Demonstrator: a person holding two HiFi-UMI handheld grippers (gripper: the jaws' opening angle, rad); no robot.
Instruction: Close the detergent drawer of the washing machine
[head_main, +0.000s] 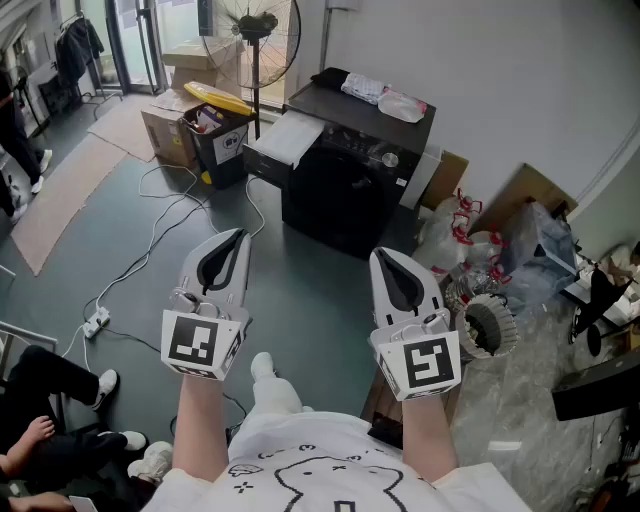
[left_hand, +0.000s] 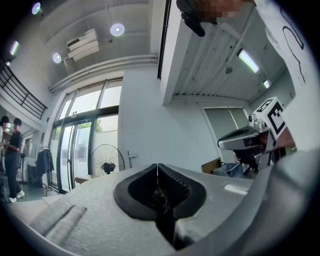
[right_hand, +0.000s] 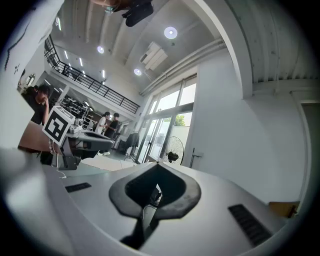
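Note:
The black washing machine (head_main: 350, 180) stands across the grey floor, a good way ahead of both grippers. Its pale detergent drawer (head_main: 283, 138) sticks out from the upper left of the front. My left gripper (head_main: 240, 233) is held up in the air at lower left, shut with nothing in it, its tips meeting in the left gripper view (left_hand: 157, 165). Level with it on the right is my right gripper (head_main: 381, 255), also shut and empty, as the right gripper view (right_hand: 158, 163) shows. Neither gripper touches the machine.
A standing fan (head_main: 255, 30), a black bin (head_main: 222, 140) and cardboard boxes (head_main: 168, 128) stand left of the machine. Cables (head_main: 150, 240) and a power strip (head_main: 95, 322) lie on the floor. Bags and clutter (head_main: 500, 260) pile up at right. A seated person's legs (head_main: 45, 395) are at lower left.

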